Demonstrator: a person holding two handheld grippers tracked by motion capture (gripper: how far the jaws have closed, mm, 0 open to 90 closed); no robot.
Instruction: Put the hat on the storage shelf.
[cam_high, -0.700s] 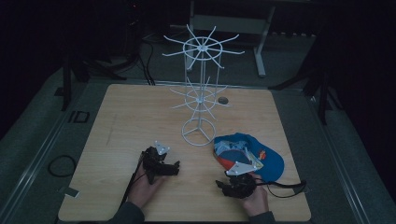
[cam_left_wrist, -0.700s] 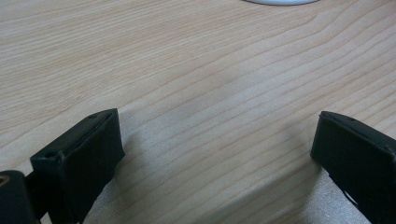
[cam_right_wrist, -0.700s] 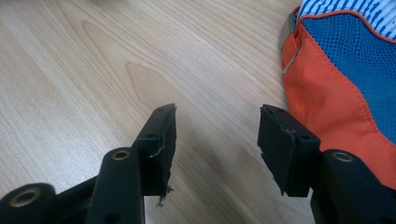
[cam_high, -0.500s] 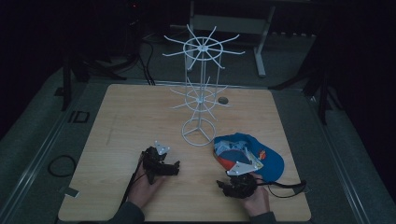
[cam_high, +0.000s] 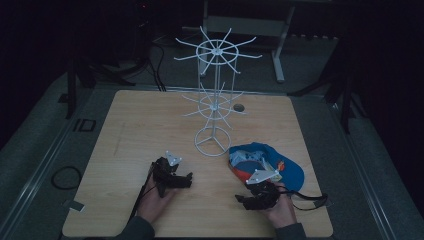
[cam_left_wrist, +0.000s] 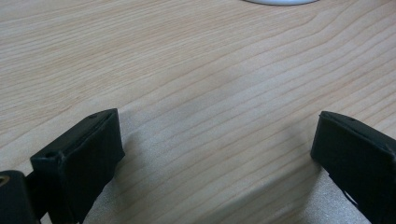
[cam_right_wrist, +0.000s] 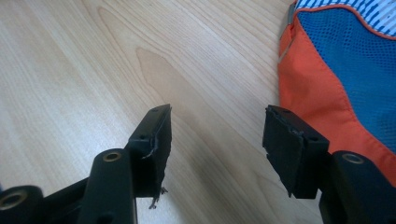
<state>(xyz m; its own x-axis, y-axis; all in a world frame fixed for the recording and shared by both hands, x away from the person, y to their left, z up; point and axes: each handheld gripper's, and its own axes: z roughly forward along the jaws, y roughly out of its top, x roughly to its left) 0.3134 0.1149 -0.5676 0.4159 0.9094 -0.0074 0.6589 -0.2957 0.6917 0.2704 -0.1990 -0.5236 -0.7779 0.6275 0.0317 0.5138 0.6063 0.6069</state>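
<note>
Nothing has moved; both the left gripper and right gripper stay wide beside the cap

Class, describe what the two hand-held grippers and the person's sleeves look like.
Both the left hand-held gripper and the right hand-held gripper are black with blocky jaws, each topped by a grey three-cornered plate. A dark cable trails from each. The sleeves are dark grey.

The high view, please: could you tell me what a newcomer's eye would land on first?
Most striking is the tall white wire rack with spoked arms, standing at the middle of the wooden table. Next comes the blue and orange cap, lying to the right of the rack's base. The right gripper rests just in front of the cap, jaws open and holding nothing.
</note>
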